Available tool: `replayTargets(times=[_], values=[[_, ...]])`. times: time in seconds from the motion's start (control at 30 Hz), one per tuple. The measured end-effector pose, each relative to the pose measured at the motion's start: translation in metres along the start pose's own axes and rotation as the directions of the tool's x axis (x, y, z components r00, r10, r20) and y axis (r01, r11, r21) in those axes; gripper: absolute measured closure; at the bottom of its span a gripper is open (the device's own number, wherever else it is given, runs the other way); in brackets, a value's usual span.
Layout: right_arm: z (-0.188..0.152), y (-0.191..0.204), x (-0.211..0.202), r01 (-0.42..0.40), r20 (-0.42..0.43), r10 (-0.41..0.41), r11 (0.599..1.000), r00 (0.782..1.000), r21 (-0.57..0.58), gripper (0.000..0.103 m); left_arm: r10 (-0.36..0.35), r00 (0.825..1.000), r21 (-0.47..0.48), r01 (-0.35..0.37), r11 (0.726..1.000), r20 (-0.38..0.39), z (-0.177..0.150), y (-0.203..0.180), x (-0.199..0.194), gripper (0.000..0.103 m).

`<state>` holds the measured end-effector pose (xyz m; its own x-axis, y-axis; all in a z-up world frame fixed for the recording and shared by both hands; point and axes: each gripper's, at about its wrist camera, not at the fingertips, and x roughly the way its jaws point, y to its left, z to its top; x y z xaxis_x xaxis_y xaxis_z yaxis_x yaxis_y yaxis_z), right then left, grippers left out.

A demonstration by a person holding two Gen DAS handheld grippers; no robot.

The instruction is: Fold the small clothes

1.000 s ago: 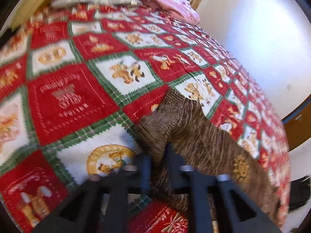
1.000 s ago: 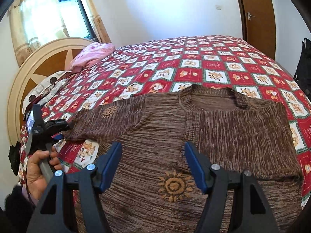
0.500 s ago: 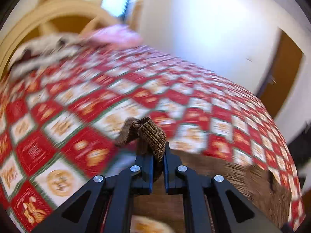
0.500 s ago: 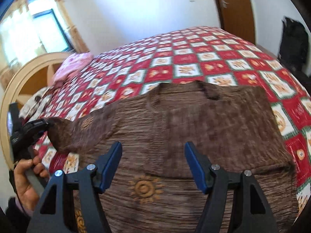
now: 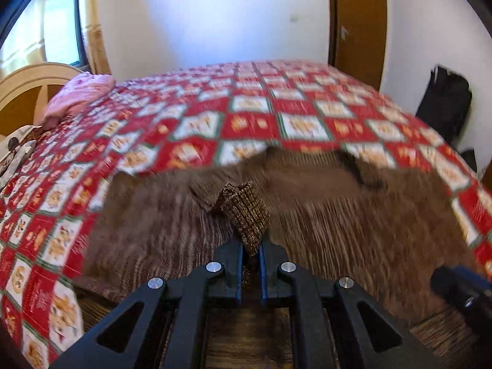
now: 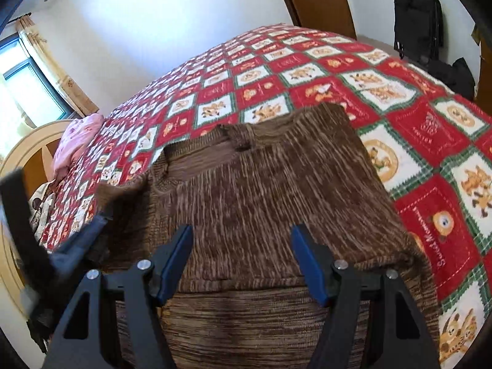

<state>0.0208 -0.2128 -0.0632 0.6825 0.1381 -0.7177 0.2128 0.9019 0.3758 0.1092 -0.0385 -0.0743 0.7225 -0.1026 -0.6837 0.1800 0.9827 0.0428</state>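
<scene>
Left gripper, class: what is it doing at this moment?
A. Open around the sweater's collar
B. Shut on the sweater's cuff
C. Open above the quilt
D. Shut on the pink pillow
B: the left gripper has its jaws closed on the ribbed cuff of the brown sweater, which stands up between them.

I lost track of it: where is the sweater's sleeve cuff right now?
In the left wrist view the sleeve cuff is pinched in the left gripper, lifted over the brown sweater lying on the quilt.
</scene>
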Motion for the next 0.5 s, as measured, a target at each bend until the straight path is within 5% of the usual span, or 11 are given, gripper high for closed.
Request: replayTargets(times=[0.17, 0.27, 0.33, 0.37, 0.5], values=[[0.0, 0.0, 0.005, -0.01, -0.015, 0.01, 1.0, 1.0, -0.003, 0.033, -0.036, 0.995, 0.047, 0.04, 0.998, -0.096, -0.013, -0.004, 0.004, 0.092], [0.002, 0.0, 0.005, -0.022, -0.026, 0.023, 1.0, 0.999, 0.008, 0.033, -0.063, 0.986, 0.068, 0.074, 0.995, -0.154, -0.019, 0.003, -0.008, 0.079], [0.007, 0.001, 0.003, -0.04, -0.027, 0.041, 0.999, 0.999, 0.014, 0.033, -0.043, 0.98, 0.085, 0.061, 0.994, -0.192, -0.027, 0.012, -0.017, 0.046], [0.011, 0.004, 0.002, -0.053, -0.026, 0.053, 0.999, 0.998, 0.007, 0.033, -0.04, 0.979, 0.082, 0.058, 0.995, -0.201, -0.033, 0.02, -0.024, 0.04], [0.028, 0.037, 0.002, -0.085, -0.016, 0.083, 0.989, 0.996, -0.123, 0.032, -0.099, 0.991, -0.062, 0.093, 0.994, -0.093, -0.048, 0.073, -0.056, 0.038]])
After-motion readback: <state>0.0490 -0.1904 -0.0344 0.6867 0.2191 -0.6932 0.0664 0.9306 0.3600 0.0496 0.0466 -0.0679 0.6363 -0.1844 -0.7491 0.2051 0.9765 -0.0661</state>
